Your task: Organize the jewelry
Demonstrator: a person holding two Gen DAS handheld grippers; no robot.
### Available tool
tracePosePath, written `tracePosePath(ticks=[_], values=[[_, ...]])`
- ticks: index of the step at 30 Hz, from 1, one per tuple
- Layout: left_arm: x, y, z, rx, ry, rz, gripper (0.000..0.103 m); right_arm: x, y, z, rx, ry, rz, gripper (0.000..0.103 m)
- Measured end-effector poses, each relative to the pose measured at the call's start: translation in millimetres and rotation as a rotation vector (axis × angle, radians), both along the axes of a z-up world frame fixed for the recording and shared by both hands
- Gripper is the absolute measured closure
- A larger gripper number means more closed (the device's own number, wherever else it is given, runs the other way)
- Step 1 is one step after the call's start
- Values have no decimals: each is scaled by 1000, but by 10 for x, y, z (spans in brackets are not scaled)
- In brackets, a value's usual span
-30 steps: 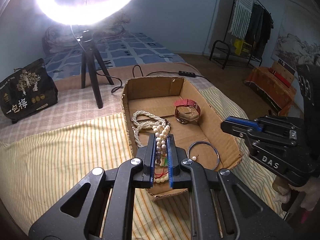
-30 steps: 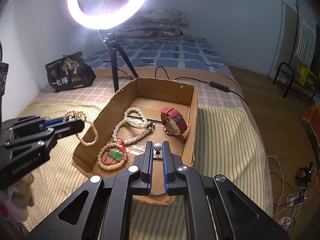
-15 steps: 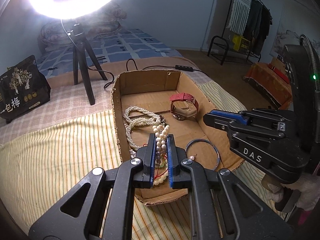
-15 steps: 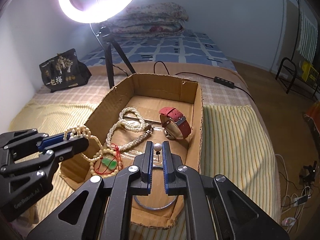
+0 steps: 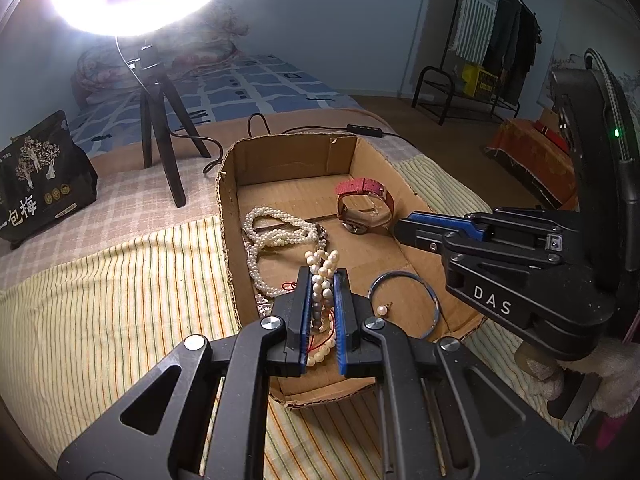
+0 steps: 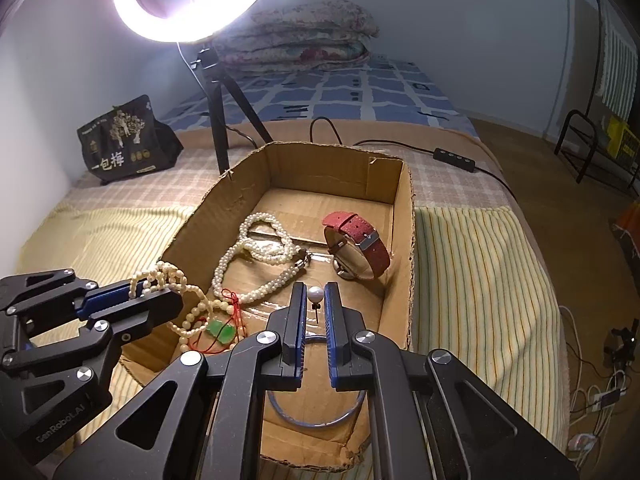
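Holding beaded bracelet (image 5: 322,280) pinched in your left gripper (image 5: 321,285) and pearl earring (image 6: 315,293) in your right gripper (image 6: 315,300), release both into cardboard box (image 6: 404,216); necklace (image 6: 256,252), watch (image 6: 356,246), bangle (image 5: 404,304) already inside.

Both tools are black, with blue pads on the inner faces of the fingers and round silver screws at the joints. The right gripper (image 5: 404,228) carries white letters "DAS" on its side, the left gripper (image 6: 160,300) grey letters "GenRoboAI". The right hand (image 5: 592,376) wears a light knitted glove.
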State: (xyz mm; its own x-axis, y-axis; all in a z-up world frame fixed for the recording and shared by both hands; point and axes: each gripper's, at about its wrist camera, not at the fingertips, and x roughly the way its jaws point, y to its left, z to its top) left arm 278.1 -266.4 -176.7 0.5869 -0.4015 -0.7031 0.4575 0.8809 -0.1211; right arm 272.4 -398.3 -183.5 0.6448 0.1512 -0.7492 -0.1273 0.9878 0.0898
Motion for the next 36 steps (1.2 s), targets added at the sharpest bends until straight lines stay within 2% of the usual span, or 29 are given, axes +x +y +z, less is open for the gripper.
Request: tracePosePath(ticks=[7,8,10,12,14,16,18,20,23,25,26,27,29,31,36], values=[[-12,4,-8,11,-9,-10,95,18,-11,-23,-6,3,-9,95],[-11,8,-11,10,-7,-10,95,22,-15,-28,-7,5,-11,92],[-9,17,-16,10,-4,-11,95,17,-21,-22,-6,2,-12,73],[-10,19,-18,13,-4,-12,95,2,-22,-6,-7,-8,-14,68],[-10,24,-22,16,-3,-14,95,-1,-26,5,-10,-10,-18,67],[-14,27,-21,18,-6,-15,93,-5,-28,20,-15,-15,-22,55],[-26,35,-14,18,-16,-18,73,-17,-24,41,-18,-26,-25,47],[-47,40,4,15,-34,-20,66,-23,-26,62,-22,-33,-32,46],[-63,42,25,25,-46,-22,65,-27,-28,87,-31,-36,-42,45],[-67,49,30,25,-48,-22,55,-35,-28,104,-38,-42,-48,36],[-74,57,36,22,-51,-20,45,-42,-26,116,-43,-47,-53,34],[-83,64,43,19,-56,-19,41,-53,-28,130,-47,-54,-58,32],[-93,80,55,17,-63,-12,38,-58,-22,144,-54,-57,-62,31],[-94,77,57,23,-60,-11,35,-58,-13,151,-65,-54,-65,24],[-118,83,72,32,-71,-14,32,-76,14,177,-86,-63,-71,23]])
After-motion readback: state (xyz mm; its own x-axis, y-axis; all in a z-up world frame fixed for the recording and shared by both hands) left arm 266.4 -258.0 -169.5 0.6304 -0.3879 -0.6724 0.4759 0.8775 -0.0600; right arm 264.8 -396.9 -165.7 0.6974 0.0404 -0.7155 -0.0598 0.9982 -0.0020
